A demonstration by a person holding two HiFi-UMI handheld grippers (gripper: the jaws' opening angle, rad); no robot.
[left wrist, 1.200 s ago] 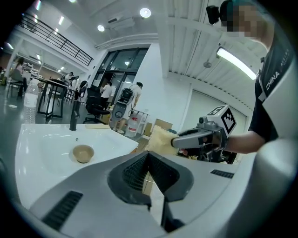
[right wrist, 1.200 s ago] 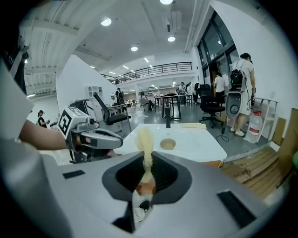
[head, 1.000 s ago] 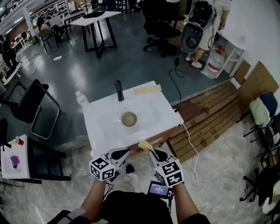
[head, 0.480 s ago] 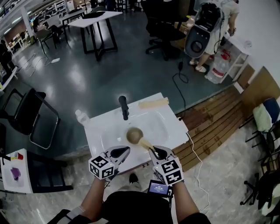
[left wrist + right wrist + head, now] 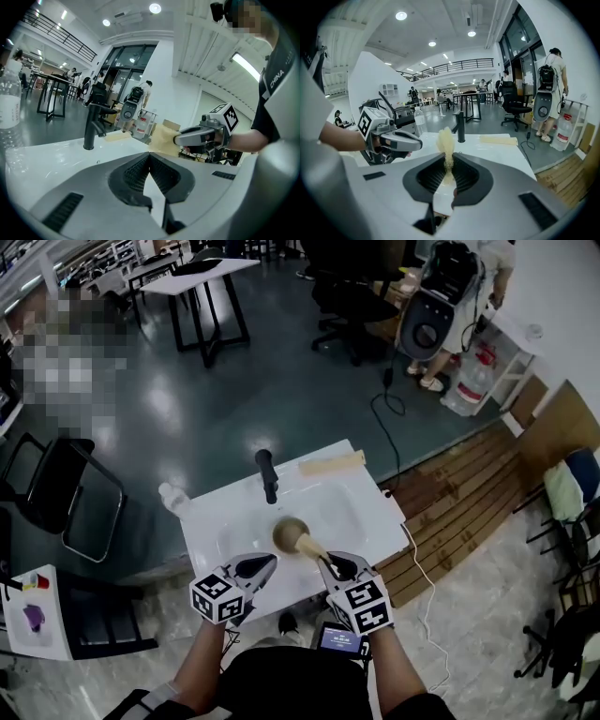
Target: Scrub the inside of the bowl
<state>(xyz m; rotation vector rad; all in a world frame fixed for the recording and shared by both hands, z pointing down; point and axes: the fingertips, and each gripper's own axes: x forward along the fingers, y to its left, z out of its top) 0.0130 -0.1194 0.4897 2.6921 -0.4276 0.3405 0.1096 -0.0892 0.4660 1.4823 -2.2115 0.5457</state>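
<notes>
**A:** Where is the bowl?

**B:** The round tan bowl (image 5: 287, 532) sits in the sunken basin at the middle of the white worktop (image 5: 211, 521). It is just on the near side of the black tap (image 5: 267, 474), which stands by the far edge.

**A:** And the claws?

**B:** Both hang over the near edge. The left claw (image 5: 271, 562) has its jaws pressed together with nothing between them. The right claw (image 5: 322, 562) is clamped on a pale yellow fibrous scrub pad (image 5: 309, 545), which sticks out past the jaws toward the bowl.

**A:** Does the pad touch it?

**B:** In the head view its far end lies over the bowl's near right rim. Whether it touches, I cannot tell.

**A:** Anything else on the worktop?

**B:** A clear plastic bottle (image 5: 172, 497) stands at the far left corner, and a flat cream strip (image 5: 331, 463) lies by the far right corner.
</notes>
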